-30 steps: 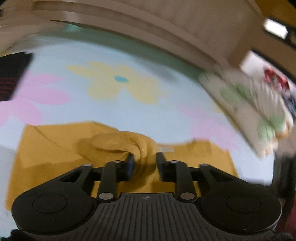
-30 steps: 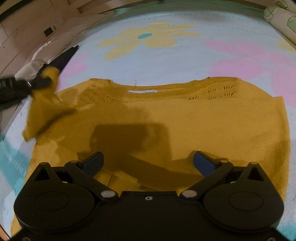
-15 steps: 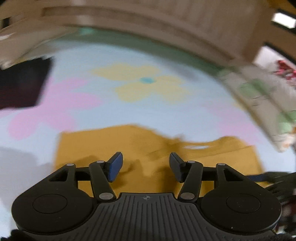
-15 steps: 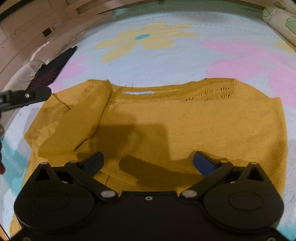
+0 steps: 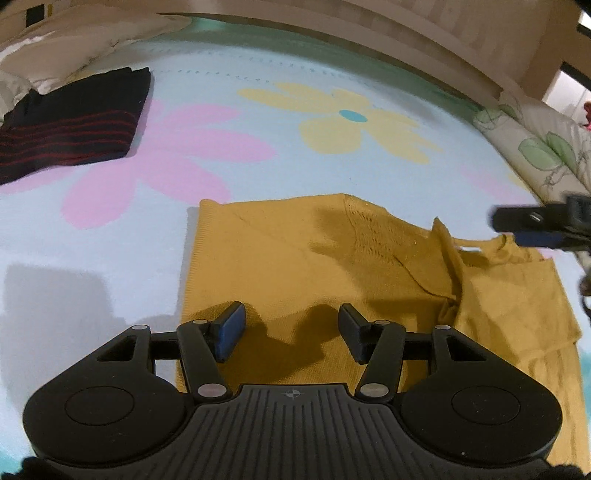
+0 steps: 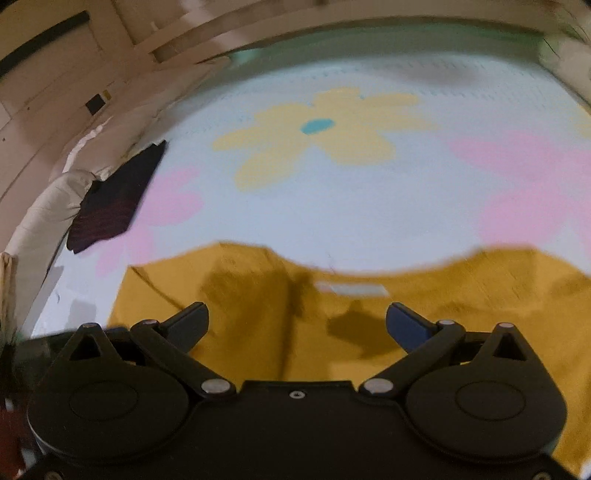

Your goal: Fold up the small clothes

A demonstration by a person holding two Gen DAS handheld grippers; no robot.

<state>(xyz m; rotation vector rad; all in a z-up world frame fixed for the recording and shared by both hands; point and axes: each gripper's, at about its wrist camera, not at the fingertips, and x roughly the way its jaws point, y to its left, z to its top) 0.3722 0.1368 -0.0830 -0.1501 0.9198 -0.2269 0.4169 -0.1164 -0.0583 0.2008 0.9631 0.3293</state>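
A mustard-yellow knit sweater [image 5: 295, 258] lies flat on the flowered bedspread [image 5: 332, 166], its left sleeve folded in across the body. Open and empty, my left gripper [image 5: 291, 317] hovers over the sweater's left side near the folded edge. In the right wrist view the same sweater [image 6: 480, 295] fills the lower frame, its neckline label between the fingers' line of sight. My right gripper [image 6: 295, 314] is wide open above the fabric below the collar, holding nothing. One of the right gripper's fingers [image 5: 535, 225] shows at the right edge of the left wrist view.
A folded black garment with red stripes [image 5: 74, 118] lies at the far left of the bed, also as the dark garment [image 6: 114, 199]. A leaf-print pillow [image 5: 546, 147] bounds the right side, pale bedding [image 5: 74, 33] the far left. A wooden headboard [image 5: 406, 37] runs behind.
My left gripper let go of the bunched sleeve, which now lies folded over the sweater's body, and drew back to the left. My right gripper moved up the sweater toward the collar.
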